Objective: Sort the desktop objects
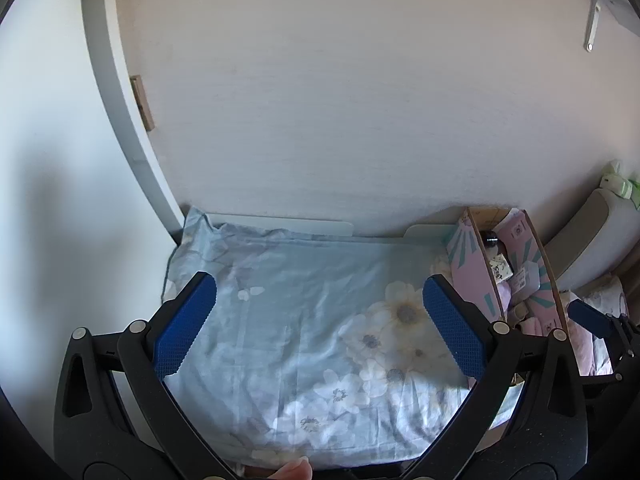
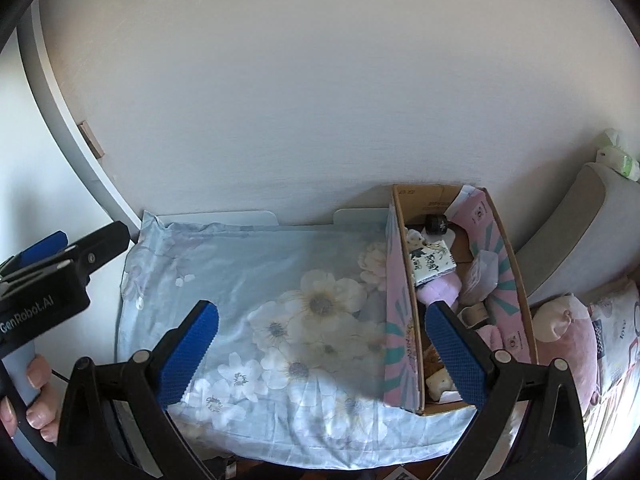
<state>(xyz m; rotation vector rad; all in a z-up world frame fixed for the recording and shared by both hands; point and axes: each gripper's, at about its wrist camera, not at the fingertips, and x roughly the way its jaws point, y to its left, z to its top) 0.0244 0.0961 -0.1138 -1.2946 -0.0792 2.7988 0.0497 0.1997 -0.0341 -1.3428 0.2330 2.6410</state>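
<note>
A pink cardboard box (image 2: 400, 312) stands at the right end of the desk, which is covered by a pale blue flowered cloth (image 2: 256, 280). The box holds several small objects: a black cap (image 2: 437, 223), a floral packet (image 2: 432, 266), a clear plastic case (image 2: 482, 276) and pink soft items. The box also shows at the right of the left wrist view (image 1: 472, 268). My left gripper (image 1: 320, 300) is open and empty above the cloth (image 1: 288, 320). My right gripper (image 2: 320, 332) is open and empty, its right finger over the box.
A white wall backs the desk. A white curved frame (image 1: 120, 120) rises at the left. A grey cushioned chair back (image 2: 580, 232) and a pink plush toy (image 2: 568, 332) sit to the right of the box. The left gripper's body (image 2: 44, 292) shows at the left of the right wrist view.
</note>
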